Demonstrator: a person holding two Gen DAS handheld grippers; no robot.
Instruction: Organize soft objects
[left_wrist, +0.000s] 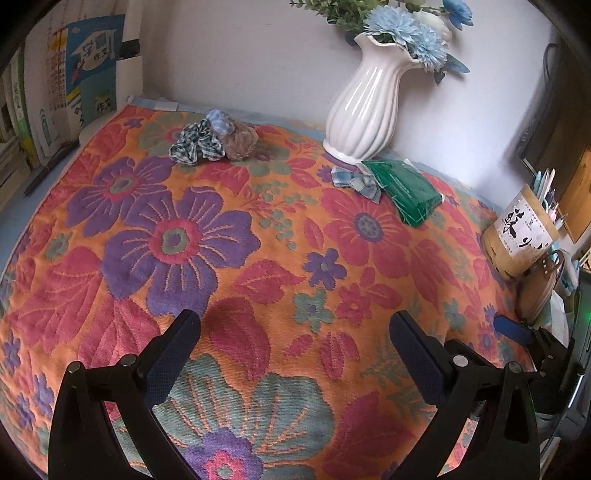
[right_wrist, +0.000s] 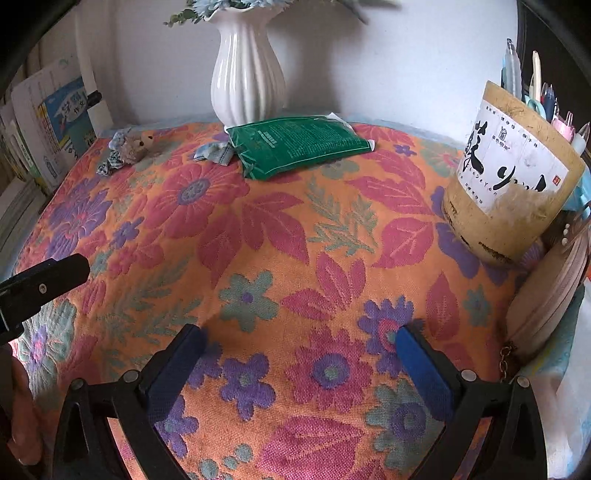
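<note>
Scrunchies (left_wrist: 201, 142) and a blue checked cloth (left_wrist: 356, 181), light and limp, lie far ahead of both grippers' spread, empty fingers (left_wrist: 173, 354), best pinched at bunched folds.

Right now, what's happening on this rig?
Nothing is held. The left gripper and right gripper both hover open over the floral cloth. A pile of scrunchies sits far left, a checked scrunchie lies against the green packet by the white vase.
</note>
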